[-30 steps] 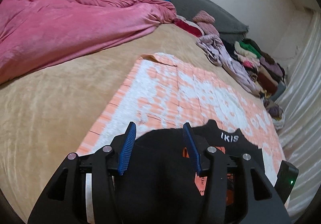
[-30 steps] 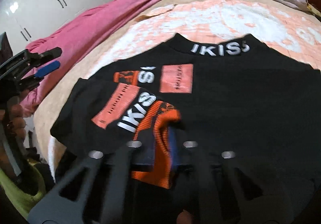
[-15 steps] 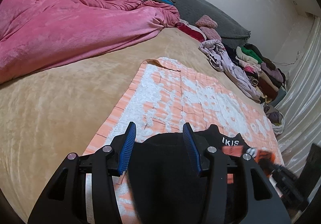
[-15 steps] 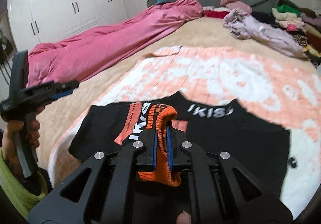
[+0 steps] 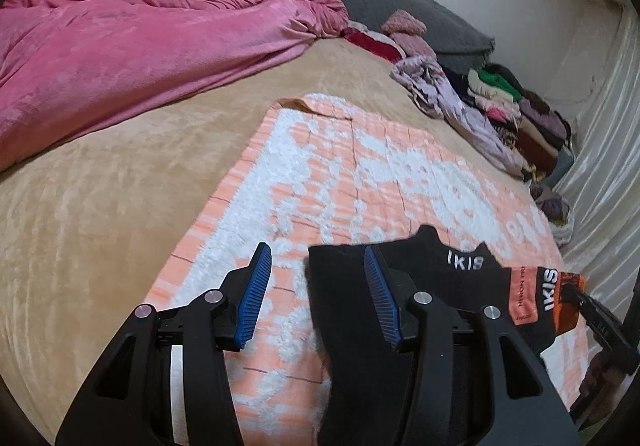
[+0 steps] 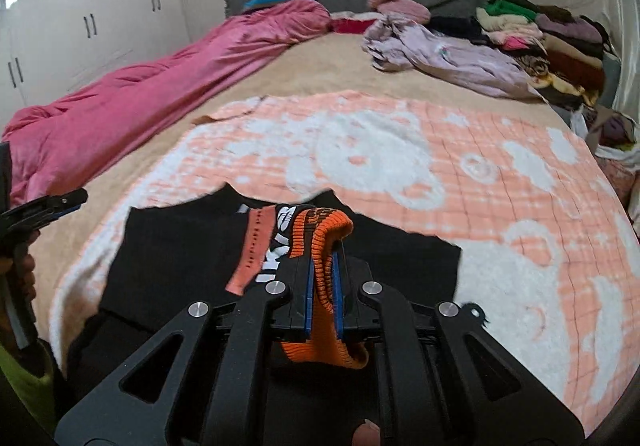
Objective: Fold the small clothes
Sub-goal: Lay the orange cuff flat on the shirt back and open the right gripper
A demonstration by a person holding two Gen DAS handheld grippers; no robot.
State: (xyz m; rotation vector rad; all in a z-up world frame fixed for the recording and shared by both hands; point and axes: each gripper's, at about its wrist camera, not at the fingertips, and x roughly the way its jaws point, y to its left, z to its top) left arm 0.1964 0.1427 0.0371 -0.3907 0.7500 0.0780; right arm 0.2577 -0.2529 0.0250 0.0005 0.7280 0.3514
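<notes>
While the black top (image 6: 168, 246) lies on the peach mat (image 6: 500, 198), the right gripper (image 6: 323, 286) is clamped on its orange cuff (image 6: 324, 242), now lifted higher than a second ago. The left gripper (image 5: 316, 294) hangs half open, empty. Clothes (image 6: 540, 38) and a pink blanket (image 5: 120, 54) sit well apart; mat beyond is free.

Black sweater (image 6: 172, 246), orange cuff (image 6: 324, 246) lifted, half-folded

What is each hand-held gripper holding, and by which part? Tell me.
The right hand-held gripper is shut on the black garment's orange ribbed cuff. The left hand-held gripper is open, holding nothing.
</notes>
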